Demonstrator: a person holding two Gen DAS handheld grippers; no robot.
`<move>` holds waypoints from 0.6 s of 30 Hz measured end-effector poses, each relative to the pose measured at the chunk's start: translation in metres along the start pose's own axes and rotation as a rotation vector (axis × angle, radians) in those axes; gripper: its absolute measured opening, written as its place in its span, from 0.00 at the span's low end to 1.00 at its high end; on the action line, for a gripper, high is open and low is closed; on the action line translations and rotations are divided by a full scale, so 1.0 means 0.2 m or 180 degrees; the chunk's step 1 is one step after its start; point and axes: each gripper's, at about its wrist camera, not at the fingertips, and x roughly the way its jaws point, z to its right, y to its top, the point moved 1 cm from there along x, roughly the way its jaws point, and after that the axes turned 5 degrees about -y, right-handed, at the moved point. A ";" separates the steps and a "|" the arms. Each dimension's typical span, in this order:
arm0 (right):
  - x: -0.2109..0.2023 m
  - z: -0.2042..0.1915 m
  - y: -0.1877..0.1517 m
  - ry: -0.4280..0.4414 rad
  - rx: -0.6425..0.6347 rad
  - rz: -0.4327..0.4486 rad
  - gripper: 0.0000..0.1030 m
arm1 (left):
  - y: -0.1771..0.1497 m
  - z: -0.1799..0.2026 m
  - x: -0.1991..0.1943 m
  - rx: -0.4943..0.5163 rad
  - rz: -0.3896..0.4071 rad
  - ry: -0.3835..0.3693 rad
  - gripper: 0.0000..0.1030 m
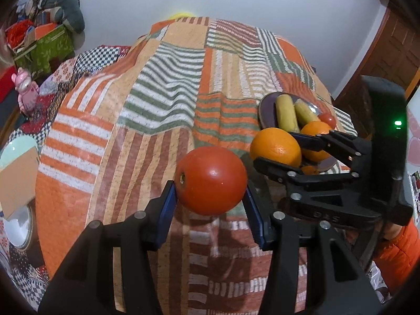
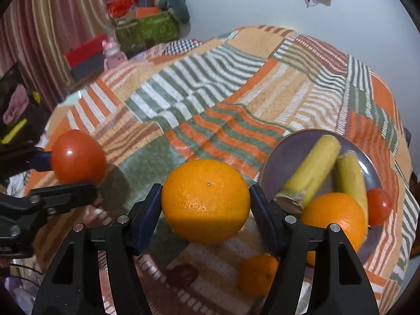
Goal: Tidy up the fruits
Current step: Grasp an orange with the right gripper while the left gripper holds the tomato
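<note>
Blue pads point(image 1: 168, 204) of the left tool point(image 1: 210, 204) are clamped on a glossy red tomato point(image 1: 210, 180), raised above the striped cloth point(image 1: 162, 84). A dimpled orange point(image 2: 205, 200) is pinched by the right tool point(image 2: 206, 210), beside the purple plate point(image 2: 283, 155) where two bananas point(image 2: 312, 168) are kept.

Right tool point(image 2: 206, 202) gripping orange point(image 2: 205, 200), plate point(image 2: 283, 155) beside

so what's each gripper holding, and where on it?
Left tongs pinch the tomato across its sides. Right tongs pinch an orange across its sides.
</note>
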 end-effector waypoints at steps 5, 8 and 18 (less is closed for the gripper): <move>-0.16 0.10 0.01 -0.0036 0.0121 0.0216 0.61 | 0.07 0.09 -0.01 0.0115 0.0060 -0.0011 0.49; -0.24 0.19 0.03 -0.0122 0.0184 0.0347 0.61 | 0.13 0.17 -0.01 0.0203 0.0108 -0.0021 0.49; -0.40 0.53 0.02 -0.0457 0.0430 0.0611 0.61 | 0.35 0.43 0.06 0.0504 0.0250 -0.0110 0.49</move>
